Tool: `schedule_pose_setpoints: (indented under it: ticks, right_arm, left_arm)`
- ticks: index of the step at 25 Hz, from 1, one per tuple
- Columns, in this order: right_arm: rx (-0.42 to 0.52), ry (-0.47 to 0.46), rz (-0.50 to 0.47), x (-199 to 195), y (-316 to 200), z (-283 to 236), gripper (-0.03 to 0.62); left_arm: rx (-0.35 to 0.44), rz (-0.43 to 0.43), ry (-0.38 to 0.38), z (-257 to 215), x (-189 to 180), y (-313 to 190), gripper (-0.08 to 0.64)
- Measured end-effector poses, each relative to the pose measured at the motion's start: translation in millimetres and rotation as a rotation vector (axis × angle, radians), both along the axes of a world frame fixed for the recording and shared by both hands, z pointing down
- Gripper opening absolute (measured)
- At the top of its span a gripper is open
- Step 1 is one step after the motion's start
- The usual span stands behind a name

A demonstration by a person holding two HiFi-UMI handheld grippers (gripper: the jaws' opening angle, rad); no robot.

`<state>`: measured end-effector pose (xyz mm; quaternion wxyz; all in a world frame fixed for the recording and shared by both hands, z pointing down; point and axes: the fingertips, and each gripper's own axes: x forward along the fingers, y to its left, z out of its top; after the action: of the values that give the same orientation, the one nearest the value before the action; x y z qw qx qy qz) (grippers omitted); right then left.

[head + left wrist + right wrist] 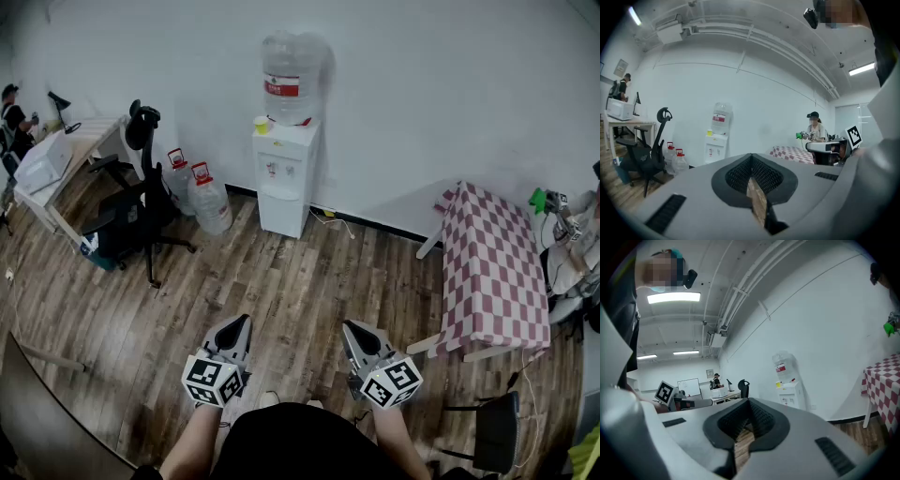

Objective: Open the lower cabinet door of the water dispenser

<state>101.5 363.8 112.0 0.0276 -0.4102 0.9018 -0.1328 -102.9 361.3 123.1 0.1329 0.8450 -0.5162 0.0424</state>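
The white water dispenser stands against the far wall with a large clear bottle on top. Its lower cabinet door is closed. Both grippers are held low near my body, far from the dispenser across the wooden floor. My left gripper and right gripper are both shut with nothing in them. The dispenser shows small and distant beyond the left gripper, and the dispenser is equally distant beyond the right gripper.
Two water jugs stand left of the dispenser, beside a black office chair and a desk. A red-checked table is on the right. A cable lies by the dispenser's base. One person stands far left, another sits by the table.
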Motion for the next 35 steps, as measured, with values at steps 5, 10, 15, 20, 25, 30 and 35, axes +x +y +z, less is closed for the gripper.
schedule_pose_setpoints:
  ticks: [5,10,15,20,25,30,35]
  right_arm:
    - [0.0,0.003,0.002,10.2,5.5,-0.7,0.023]
    - [-0.011,0.001,0.01,13.8,8.3,3.6,0.023]
    - [-0.007,-0.026,0.008,10.5,10.0,1.5,0.025]
    - [-0.013,-0.044,0.018,3.4,5.4,0.0,0.025]
    - [-0.008,0.007,0.036,-8.0,-1.3,3.3,0.025]
    - [0.011,0.015,0.059,-25.4,-19.3,-6.0,0.025]
    - [0.047,0.025,0.075,-43.2,-33.2,-20.8,0.025]
  left_arm:
    - [0.009,-0.001,-0.002,-5.3,9.2,3.8,0.014]
    - [0.003,-0.003,-0.006,-2.1,9.9,9.0,0.014]
    - [0.002,-0.006,0.004,-1.4,3.3,9.0,0.014]
    - [0.004,-0.007,0.024,-0.9,-8.0,4.0,0.014]
    - [0.013,0.007,0.034,-1.3,-22.4,-5.0,0.014]
    - [0.046,0.014,0.024,-9.7,-42.4,-20.7,0.014]
    - [0.077,0.023,0.011,-19.8,-66.6,-36.4,0.014]
